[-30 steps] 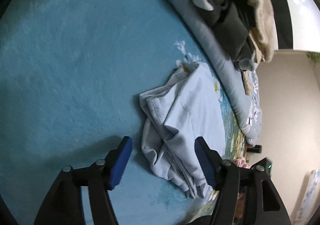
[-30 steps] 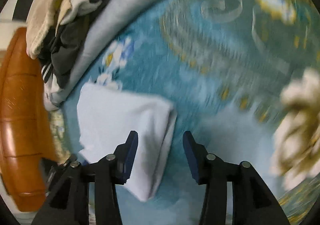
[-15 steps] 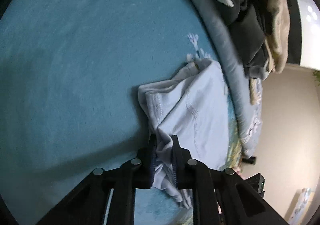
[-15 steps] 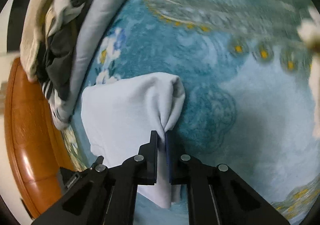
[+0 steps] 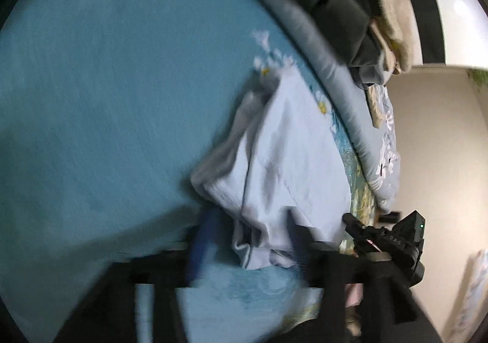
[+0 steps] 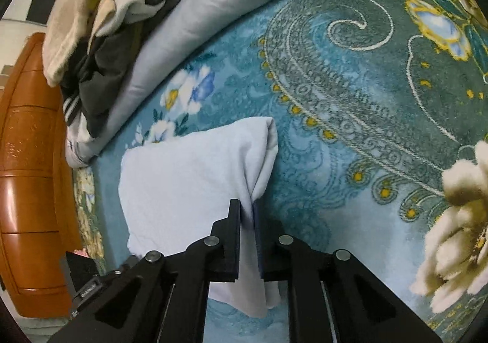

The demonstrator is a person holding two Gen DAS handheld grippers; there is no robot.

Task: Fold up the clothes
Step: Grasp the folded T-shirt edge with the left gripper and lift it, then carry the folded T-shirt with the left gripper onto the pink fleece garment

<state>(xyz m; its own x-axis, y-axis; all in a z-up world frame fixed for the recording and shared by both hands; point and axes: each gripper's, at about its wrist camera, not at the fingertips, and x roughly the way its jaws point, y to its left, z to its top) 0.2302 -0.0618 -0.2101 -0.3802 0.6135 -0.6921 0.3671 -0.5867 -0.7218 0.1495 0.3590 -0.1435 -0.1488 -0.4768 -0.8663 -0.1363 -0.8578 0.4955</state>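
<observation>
Left to right: our left tool [image 5: 250,247], jaws opening astride the folded pale-blue cotton garment [image 5: 283,160] on the teal patterned bed blanket [image 5: 106,83]; our right tool [image 6: 247,218], loosening, still pinches a fold. Lifting one-sided could unravel it.

Your folded garment [image 6: 189,178] lies on the rug [image 6: 350,117], near its edge. Behind it runs the quilt [image 6: 219,1], with the clothes pile [image 6: 100,38] heaped on top. Wooden furniture [image 6: 27,178] stands left of the garment in your right wrist view. Your right gripper [image 6: 247,221] sits at the garment's right edge, cloth between the jaws, which are opening. Your left gripper [image 5: 247,251] sits at the garment's [image 5: 283,166] near end, jaws opening either side of the cloth. Bare rug [image 5: 106,99] spreads left of it there.
</observation>
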